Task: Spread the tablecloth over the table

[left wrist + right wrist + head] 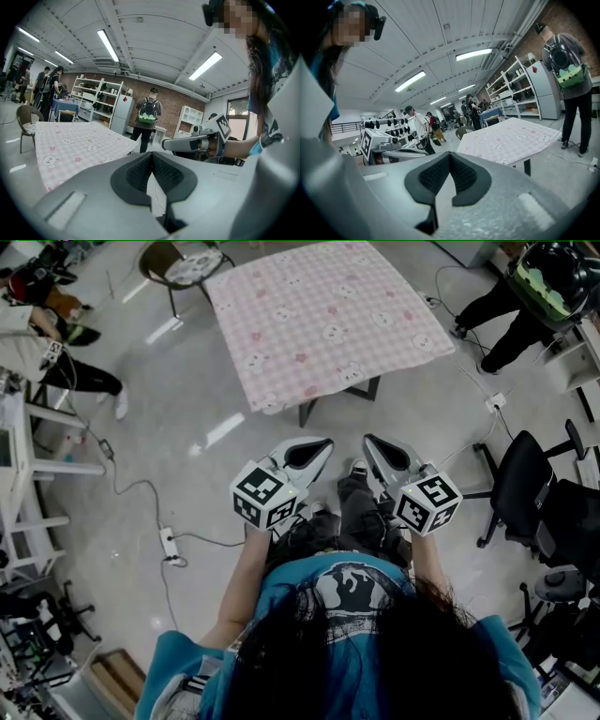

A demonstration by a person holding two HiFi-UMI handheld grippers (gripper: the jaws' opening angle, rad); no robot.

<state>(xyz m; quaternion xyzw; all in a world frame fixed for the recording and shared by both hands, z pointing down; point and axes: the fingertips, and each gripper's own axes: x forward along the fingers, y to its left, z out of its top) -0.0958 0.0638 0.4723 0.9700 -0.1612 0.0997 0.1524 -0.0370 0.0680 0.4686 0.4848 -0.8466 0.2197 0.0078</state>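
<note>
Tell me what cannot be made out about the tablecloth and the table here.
- Table top: every view, covered by the tablecloth; only legs show.
- Tablecloth's near edge: left gripper view, hidden behind the left gripper.
- Printed figures on the cloth: too small in all views.

one tablecloth, one table, two grippers, one wicker chair.

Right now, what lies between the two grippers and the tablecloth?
Only bare floor, in the head view. The left gripper and right gripper, both shut and empty, stand short of the tablecloth.
</note>
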